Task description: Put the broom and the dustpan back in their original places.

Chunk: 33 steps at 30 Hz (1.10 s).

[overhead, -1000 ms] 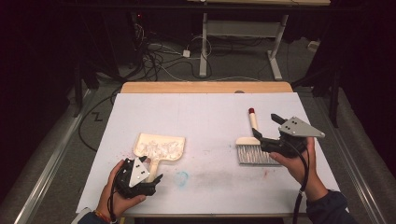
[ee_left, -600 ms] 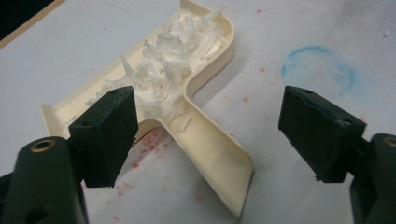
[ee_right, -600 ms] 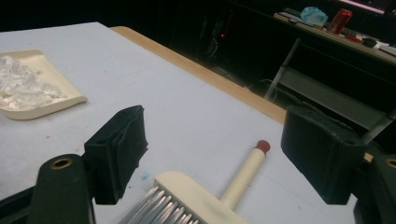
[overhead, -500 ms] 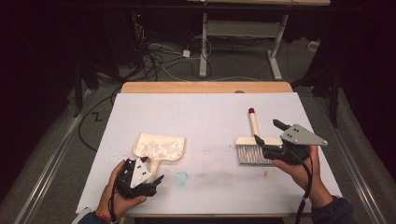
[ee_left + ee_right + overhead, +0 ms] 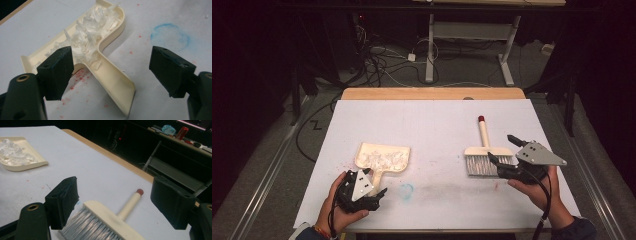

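While our left gripper (image 5: pixel 362 192) hovers at the near-left of the white paper-covered table (image 5: pixel 432 125), its jaws are spread wide with the handle of the cream plastic dustpan (image 5: pixel 382 159) running up between them, touching neither pad as far as we can tell from the left gripper view. That dustpan (image 5: pixel 110 72) lies flat on the sheet and is loaded with a heap of white shredded plastic scraps (image 5: pixel 90 37) (piled mostly toward the pan's back wall). Just beside it we've got a faint blue ring mark (image 5: pixel 170 36) on the paper and a scatter of tiny red specks (image 5: pixel 78 76).

Over on the right, our right gripper (image 5: pixel 507 162) sits just behind the cream hand brush with grey bristles and a red-tipped handle (image 5: pixel 486 152), which lies flat with its handle pointing away from us. Jaws are wide apart there too, holding nothing; in the right gripper view the brush (image 5: pixel 110 220) lies below and between them, bristles nearest the camera. Dustpan and brush are well apart.
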Each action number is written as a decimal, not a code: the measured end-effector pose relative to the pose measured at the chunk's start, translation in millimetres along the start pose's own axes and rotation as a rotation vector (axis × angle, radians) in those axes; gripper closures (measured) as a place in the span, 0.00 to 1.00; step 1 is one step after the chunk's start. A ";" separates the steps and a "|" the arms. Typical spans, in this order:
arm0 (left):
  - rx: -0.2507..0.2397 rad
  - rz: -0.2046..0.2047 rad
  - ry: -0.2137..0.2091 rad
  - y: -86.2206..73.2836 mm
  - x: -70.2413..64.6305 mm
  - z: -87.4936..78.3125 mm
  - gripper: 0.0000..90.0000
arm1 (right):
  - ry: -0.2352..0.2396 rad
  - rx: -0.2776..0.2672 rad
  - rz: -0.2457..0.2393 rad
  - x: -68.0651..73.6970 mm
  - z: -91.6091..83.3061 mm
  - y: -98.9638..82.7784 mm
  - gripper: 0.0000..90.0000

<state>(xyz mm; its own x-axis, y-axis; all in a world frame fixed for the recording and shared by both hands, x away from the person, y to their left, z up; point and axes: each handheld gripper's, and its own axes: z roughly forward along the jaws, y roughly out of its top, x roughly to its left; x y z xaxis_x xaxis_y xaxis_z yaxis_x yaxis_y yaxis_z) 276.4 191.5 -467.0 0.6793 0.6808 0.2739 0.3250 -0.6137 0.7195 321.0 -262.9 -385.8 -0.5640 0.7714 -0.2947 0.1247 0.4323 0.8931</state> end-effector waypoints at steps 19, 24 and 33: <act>-0.005 -0.002 -0.014 0.8 -2.2 1.7 0.21 | 0.010 0.033 0.016 -3.4 -13.3 -35.4 0.25; -0.002 0.003 -0.016 1.8 -2.7 2.5 0.21 | 0.002 0.058 0.006 0.7 -15.1 -46.8 0.25; -0.005 -0.002 -0.022 4.8 -5.2 5.9 0.21 | -0.002 0.082 0.027 4.6 -17.1 -69.4 0.23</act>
<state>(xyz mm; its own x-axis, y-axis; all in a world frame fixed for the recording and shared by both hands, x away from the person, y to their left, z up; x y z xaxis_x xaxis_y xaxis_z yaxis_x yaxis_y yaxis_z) 278.2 182.7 -468.7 0.6927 0.6733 0.2586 0.3230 -0.6101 0.7235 295.8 -297.4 -443.3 -0.5583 0.7839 -0.2716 0.2059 0.4480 0.8700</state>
